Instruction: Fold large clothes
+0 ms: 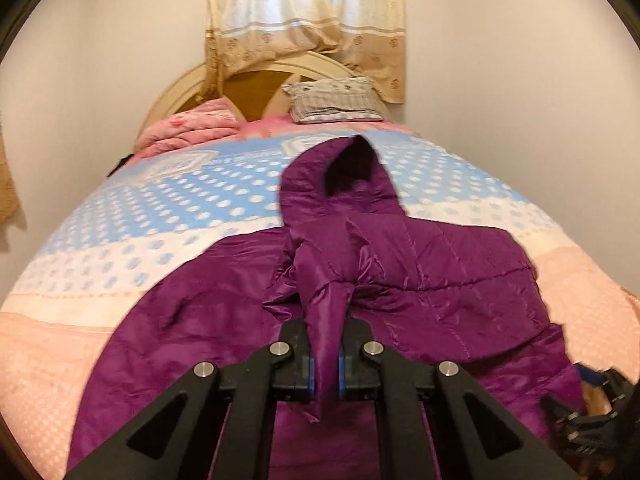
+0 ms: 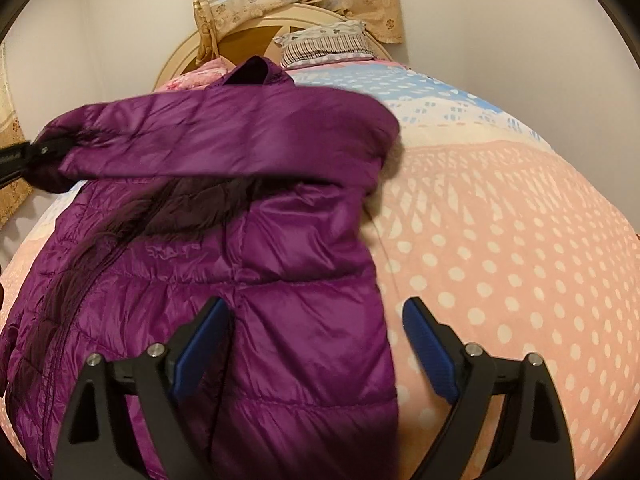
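Left gripper (image 1: 325,364) clamps the sleeve (image 2: 224,136) of the purple down jacket (image 2: 280,280), drawn across the jacket's body; right gripper (image 2: 316,344) gapes empty over its hem. Hood (image 1: 344,172) beyond, unfolded. Folding barely begun.

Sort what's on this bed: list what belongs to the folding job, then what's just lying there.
Part of the job:
- purple jacket, spread on the bedspread
- its sleeve, pinched in the left gripper
- right gripper, jaws open over the jacket's edge

Just lying about:
- striped pillow
- pink quilt
- curtain
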Motion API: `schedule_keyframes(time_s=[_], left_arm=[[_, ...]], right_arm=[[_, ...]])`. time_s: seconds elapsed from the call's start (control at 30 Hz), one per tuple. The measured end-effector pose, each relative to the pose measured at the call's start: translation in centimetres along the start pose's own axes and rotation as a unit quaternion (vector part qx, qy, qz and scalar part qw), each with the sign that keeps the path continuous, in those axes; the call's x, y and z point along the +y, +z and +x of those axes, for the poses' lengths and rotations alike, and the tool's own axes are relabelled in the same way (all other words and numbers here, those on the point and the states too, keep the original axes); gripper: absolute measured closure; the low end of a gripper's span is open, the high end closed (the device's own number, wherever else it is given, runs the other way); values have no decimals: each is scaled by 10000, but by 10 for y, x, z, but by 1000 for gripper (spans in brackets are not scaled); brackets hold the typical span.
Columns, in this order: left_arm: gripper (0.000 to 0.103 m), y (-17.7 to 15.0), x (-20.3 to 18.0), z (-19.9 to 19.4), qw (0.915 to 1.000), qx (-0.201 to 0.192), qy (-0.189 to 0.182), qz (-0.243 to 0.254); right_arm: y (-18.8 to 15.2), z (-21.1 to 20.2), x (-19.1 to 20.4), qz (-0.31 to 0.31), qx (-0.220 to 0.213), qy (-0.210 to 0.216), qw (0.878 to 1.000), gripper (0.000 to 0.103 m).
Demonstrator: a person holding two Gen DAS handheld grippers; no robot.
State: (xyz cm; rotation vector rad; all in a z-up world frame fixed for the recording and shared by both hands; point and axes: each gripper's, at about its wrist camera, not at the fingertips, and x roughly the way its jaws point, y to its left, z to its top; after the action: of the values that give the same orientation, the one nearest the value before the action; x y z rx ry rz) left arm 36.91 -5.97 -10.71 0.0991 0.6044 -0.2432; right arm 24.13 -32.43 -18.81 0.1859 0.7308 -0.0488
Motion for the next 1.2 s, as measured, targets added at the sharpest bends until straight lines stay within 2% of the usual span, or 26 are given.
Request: schedule_keyframes(time_s=[0.13, 0.27, 0.37, 0.43, 0.47, 0.5, 0.53, 0.57, 0.6, 0.7, 0.73, 0.8, 0.83, 0.9, 1.0, 1.2], left_arm=[[97, -22, 11, 29, 9987, 307, 395, 120], [95, -39, 13, 47, 9970, 702, 302, -115], [91, -36, 5, 47, 9966, 645, 509, 29], [85, -31, 5, 40, 9968, 484, 629, 113], [74, -29, 5, 38, 9970, 402, 653, 119], [53, -27, 8, 34, 9971, 280, 699, 125], [38, -26, 10, 30, 9969, 153, 766, 100], [18, -27, 13, 26, 9966, 49, 821, 49], [12, -28, 15, 25, 9964, -28, 847, -15], [12, -29, 15, 28, 9971, 40, 760, -89], [12, -29, 14, 32, 9964, 91, 835, -69], [12, -30, 12, 46, 9919, 325, 1225, 18], [12, -31, 14, 51, 9915, 398, 1241, -21], [12, -34, 21, 62, 9910, 553, 1201, -202], [12, -43, 22, 76, 9897, 723, 1213, -247], [12, -55, 23, 85, 9896, 831, 1108, -398]], right_arm=[[0, 1, 0, -22, 30, -36, 10000, 11], [1, 2, 2, -40, 54, -71, 10000, 10], [2, -2, 4, -62, 42, 58, 10000, 11], [10, -14, 2, -70, 46, 146, 9999, 15], [17, -26, 1, -50, -116, 167, 9998, 20], [27, -34, 2, -66, -258, 149, 9995, 20], [36, -38, 5, -105, -309, 108, 9994, 20], [48, -39, 7, -172, -320, 113, 9993, 20], [59, -36, 11, -233, -326, 146, 9991, 21], [85, -15, 22, -371, -367, -6, 9986, 21], [91, -5, 24, -350, -307, 29, 9989, 22], [100, 21, 29, -320, -109, 126, 9993, 28], [102, 31, 32, -344, -58, 128, 9993, 29], [102, 51, 37, -356, -7, 189, 9992, 31], [89, 70, 41, -431, 29, 29, 9991, 31], [79, 80, 37, -359, 164, 47, 9992, 30]])
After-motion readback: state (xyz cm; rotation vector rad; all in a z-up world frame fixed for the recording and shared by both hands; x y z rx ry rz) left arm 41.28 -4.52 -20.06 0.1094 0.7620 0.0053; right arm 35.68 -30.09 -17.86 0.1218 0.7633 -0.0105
